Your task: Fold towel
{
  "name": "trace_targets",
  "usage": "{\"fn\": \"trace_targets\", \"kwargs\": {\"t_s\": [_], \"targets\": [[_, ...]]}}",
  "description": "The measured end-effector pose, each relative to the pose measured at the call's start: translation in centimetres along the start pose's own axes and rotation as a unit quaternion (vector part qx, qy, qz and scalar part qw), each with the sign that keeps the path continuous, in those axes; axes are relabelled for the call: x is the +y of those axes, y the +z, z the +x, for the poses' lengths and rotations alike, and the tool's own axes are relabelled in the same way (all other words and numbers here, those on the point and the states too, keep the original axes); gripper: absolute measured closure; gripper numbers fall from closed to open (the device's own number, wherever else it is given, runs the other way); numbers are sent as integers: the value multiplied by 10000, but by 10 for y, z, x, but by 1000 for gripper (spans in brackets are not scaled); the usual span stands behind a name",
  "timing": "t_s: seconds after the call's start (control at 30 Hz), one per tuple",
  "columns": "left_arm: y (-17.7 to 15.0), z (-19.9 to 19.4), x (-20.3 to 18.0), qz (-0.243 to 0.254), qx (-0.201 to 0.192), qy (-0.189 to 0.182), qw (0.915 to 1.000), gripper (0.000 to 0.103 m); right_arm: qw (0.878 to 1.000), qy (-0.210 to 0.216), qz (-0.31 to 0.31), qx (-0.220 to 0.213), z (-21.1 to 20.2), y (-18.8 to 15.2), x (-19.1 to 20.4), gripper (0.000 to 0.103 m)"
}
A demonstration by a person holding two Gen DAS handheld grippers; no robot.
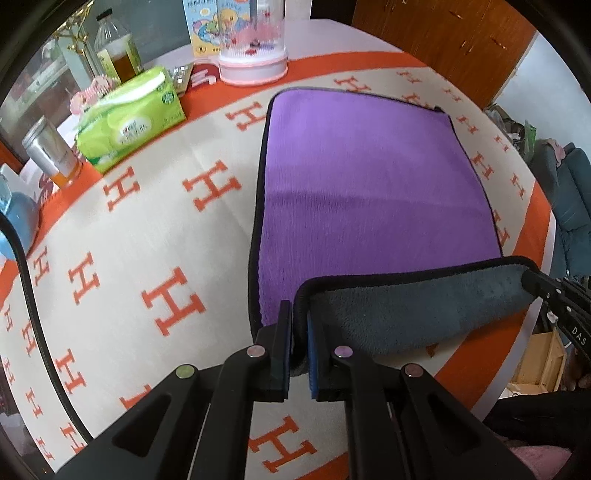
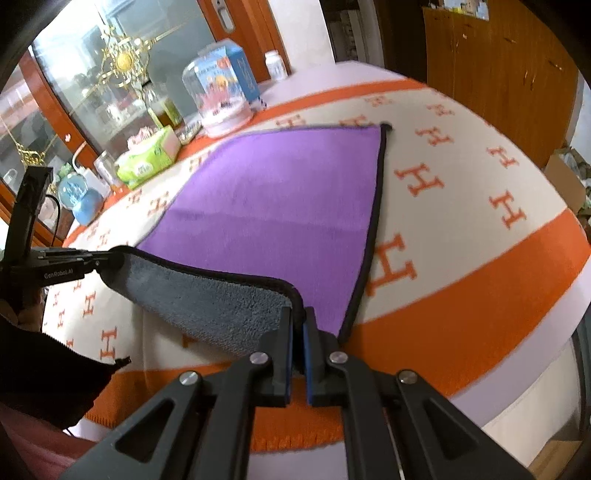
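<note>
Left tool (image 1: pixel 299 325) clamps towel (image 1: pixel 369 177) near edge | right tool (image 2: pixel 298 325) clamps other corner | tablecloth (image 1: pixel 147 229) bare alongside

2 claws: left claw (image 1: pixel 299 332) and right claw (image 2: pixel 298 332), each pinching a near corner of 1 towel (image 1: pixel 369 177), purple top, grey underside. 1 bench (image 1: pixel 147 229) w/ orange-and-cream cloth. Far left of left claw: 1 green tissue pack (image 1: pixel 129 122), 1 bottle w/ amber liquid (image 1: pixel 116 51), 1 silver can (image 1: pixel 51 151). Ahead: 1 clear dome (image 1: pixel 253 40), 2 cartoon cartons (image 1: pixel 218 22). 1 blue snow globe (image 2: pixel 79 195).
</note>
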State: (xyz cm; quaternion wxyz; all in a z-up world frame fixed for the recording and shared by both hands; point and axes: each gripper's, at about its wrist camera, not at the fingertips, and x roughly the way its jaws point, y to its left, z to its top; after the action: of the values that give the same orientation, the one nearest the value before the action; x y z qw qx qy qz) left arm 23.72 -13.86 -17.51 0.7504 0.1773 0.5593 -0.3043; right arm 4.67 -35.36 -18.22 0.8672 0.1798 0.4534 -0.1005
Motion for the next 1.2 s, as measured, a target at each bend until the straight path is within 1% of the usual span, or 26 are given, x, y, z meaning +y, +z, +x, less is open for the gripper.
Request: {"fn": "trace_targets", "kwargs": {"t_s": [0.23, 0.4, 0.53, 0.67, 0.83, 1.1, 1.2], "targets": [[32, -20, -6, 218, -350, 87, 9991, 98, 9984, -69, -166, -527, -15, 32, 0, 99], [59, -37, -5, 393, -712, 127, 9966, 98, 9960, -135, -238, -853, -20, 56, -3, 99], [82, -42, -5, 474, -880, 114, 9949, 98, 9932, -209, -330, -1094, -22, 76, -5, 99], [101, -42, -6, 512, -1101, 186, 9924, 98, 9901, -256, -440, -1310, -21, 95, -6, 99], [127, -33, -6, 449, -1414, 258, 9886, 98, 9859, -393, -524, -1538, -8, 122, -13, 99], [167, 12, -4, 205, -1870, 202, 9819, 98, 9771, -1026, -642, -1750, 33, 143, -22, 99], [176, 31, -4, 137, -1888, 210, 9817, 98, 9760, -1178, -633, -1721, 51, 146, -27, 99]]}}
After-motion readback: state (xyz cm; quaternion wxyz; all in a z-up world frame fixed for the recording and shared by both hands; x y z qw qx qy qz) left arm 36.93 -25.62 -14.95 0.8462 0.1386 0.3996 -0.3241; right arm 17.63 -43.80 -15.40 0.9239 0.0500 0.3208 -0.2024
